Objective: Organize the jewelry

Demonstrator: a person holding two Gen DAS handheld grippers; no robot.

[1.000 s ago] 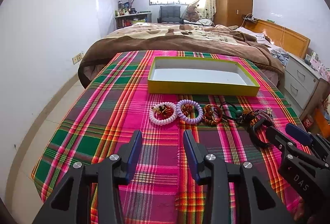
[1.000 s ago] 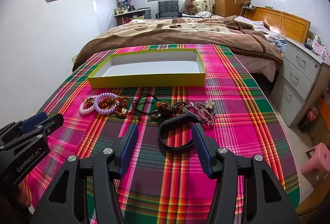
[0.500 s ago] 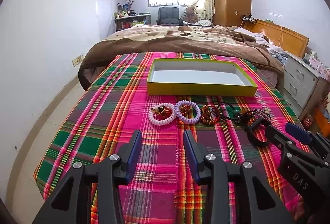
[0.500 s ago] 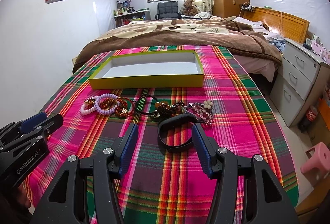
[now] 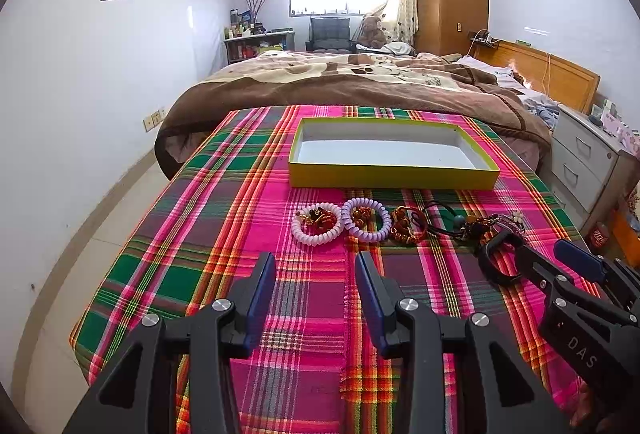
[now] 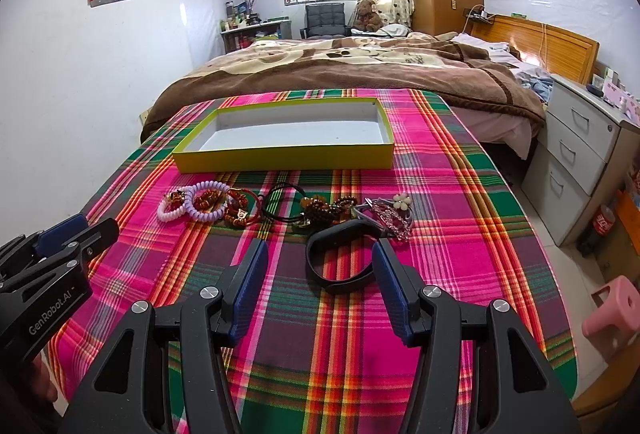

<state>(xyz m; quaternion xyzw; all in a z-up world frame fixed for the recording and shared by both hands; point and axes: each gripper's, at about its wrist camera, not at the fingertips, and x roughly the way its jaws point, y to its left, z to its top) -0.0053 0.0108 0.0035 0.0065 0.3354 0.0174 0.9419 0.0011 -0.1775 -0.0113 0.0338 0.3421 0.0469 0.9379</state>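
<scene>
A row of jewelry lies on the plaid tablecloth (image 5: 224, 218) in front of a shallow yellow box (image 5: 394, 180) (image 6: 284, 158) with a white inside. From the left: a white spiral hair tie (image 5: 298, 230) (image 6: 166, 212), a purple spiral tie (image 5: 368, 236) (image 6: 204, 215), a red-brown bead bracelet (image 5: 404, 226), a black elastic (image 6: 280, 202), dark beads, a silver flower clip (image 6: 390, 214). A black band (image 6: 344, 284) lies just past my right gripper's (image 6: 320, 254) open fingers. My left gripper (image 5: 314, 270) stands open short of the spiral ties, holding nothing.
Behind the table is a bed with a brown blanket (image 5: 360, 86). A grey drawer unit (image 6: 576, 162), a cola bottle (image 6: 600, 224) and a pink stool (image 6: 612, 310) stand to the right. The white wall (image 5: 80, 114) runs close along the table's left side.
</scene>
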